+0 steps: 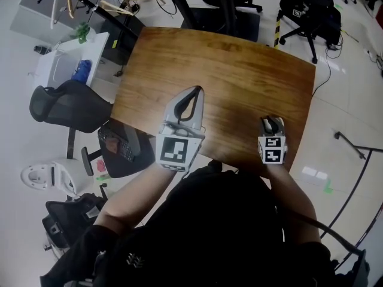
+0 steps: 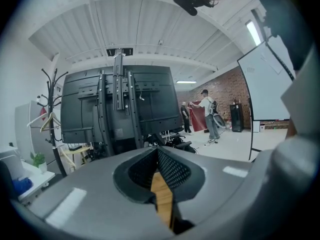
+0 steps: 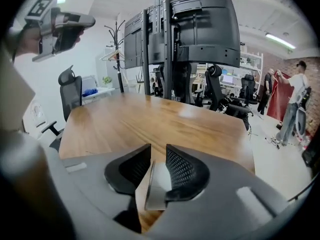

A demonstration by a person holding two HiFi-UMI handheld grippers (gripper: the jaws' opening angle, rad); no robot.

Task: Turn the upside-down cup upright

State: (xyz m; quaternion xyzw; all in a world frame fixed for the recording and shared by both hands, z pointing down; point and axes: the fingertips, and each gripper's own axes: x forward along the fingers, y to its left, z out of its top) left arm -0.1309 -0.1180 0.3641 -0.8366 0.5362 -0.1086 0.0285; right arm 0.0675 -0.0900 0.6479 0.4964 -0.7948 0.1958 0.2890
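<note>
My right gripper (image 1: 272, 123) hovers over the wooden table (image 1: 227, 70) near its front right edge, tilted downward. In the right gripper view a white cup wall (image 3: 159, 184) stands between the jaws of the right gripper (image 3: 156, 166). It rests against the right pad, and a thin strip of table shows beside the left pad. I cannot tell which way up the cup is. My left gripper (image 1: 197, 91) is held level above the table's middle, its tips together and empty. The left gripper (image 3: 90, 20) also shows high at the left of the right gripper view.
Black office chairs (image 1: 69, 106) and a white side table (image 1: 72, 61) stand left of the wooden table. A tall black screen stand (image 3: 192, 29) and more chairs are beyond its far edge. Two people (image 3: 295, 99) stand far off by a brick wall.
</note>
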